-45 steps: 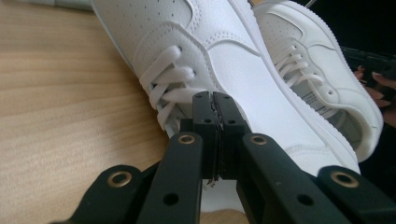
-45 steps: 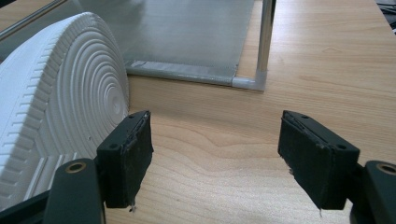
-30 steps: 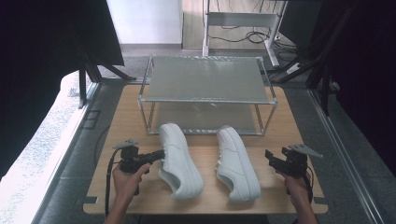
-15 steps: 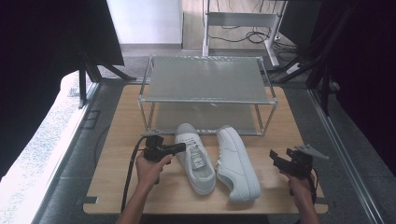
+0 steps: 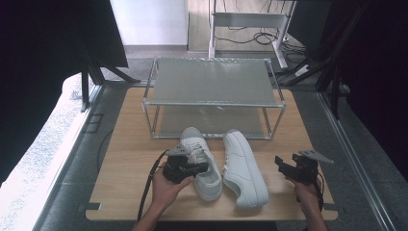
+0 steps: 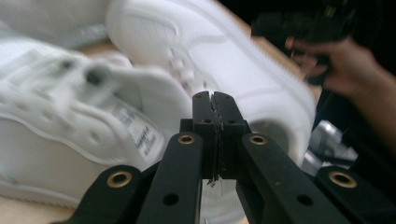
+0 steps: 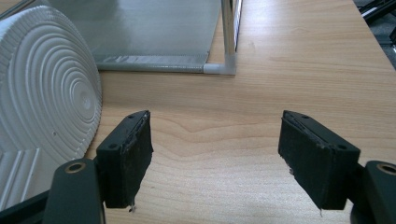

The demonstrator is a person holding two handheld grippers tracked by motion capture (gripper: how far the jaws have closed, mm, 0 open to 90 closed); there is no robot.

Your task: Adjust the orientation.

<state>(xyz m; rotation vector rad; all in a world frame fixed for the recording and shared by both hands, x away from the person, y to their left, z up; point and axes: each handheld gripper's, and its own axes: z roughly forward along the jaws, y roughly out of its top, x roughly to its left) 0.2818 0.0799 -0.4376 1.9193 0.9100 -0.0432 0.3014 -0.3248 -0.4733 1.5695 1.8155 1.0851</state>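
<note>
A: White leather low-top sneaker (image 5: 202,161), the left one of the pair, lies right under your left gripper (image 5: 202,169) on the pale wooden tabletop (image 5: 130,159), toe towards the rack, heel towards you.

B: And your jaws there are clenched flat together. In the left gripper view the pads meet with nothing visible between them, hanging over the sneaker's collar and tongue label.

A: So no grip that I can make out. The shoe's long axis runs away from you, slightly tilted, and your jaws come in from its left side, across that axis.

B: Its partner, the second white sneaker (image 5: 244,168), sits just beside it on the right, nearly touching at the middle. Tight on that side.

A: Your right gripper (image 5: 287,167) hangs well apart, near the table's right edge, jaws spread wide over bare wood.

B: Left hand is clearly nearer. Ahead, the two-tier metal-frame shoe rack with grey mesh shelves (image 5: 211,84) leaves its lower shelf open, just past the toes.

A: You've got free table to the left; the near edge is close behind the heels.
</note>
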